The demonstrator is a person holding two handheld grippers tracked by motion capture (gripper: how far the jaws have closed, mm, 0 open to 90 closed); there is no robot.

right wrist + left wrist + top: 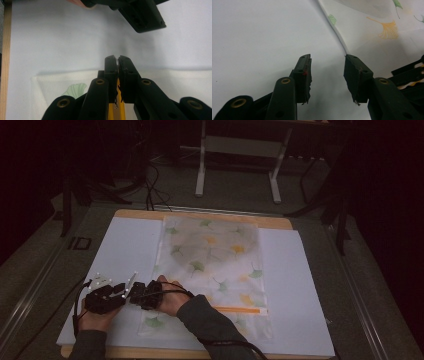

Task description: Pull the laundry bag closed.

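The translucent plastic zip bag printed with green and yellow ginkgo leaves (210, 270) lies flat on the white sheet covering the counter (300, 285), its long axis running near to far, with the orange zipper strip (239, 309) crossing it left to right close to the near end. Both tools crowd the bag's near left edge. The right tool (142, 293), whose arm reaches across from the right, sits on that edge: in the right gripper view its jaws are pressed together (117, 65) over the bag's rim, with the orange strip showing beneath them, so it appears to be pinching the bag at the left end of the zipper. The left tool (119, 290) is just to the left of it, over the bare white sheet; in the left gripper view its jaws stand spread (327, 71), and the bag's edge lies just ahead and to the right of them. The left tool is therefore nearer for taking the free edge, with a short move rightward.
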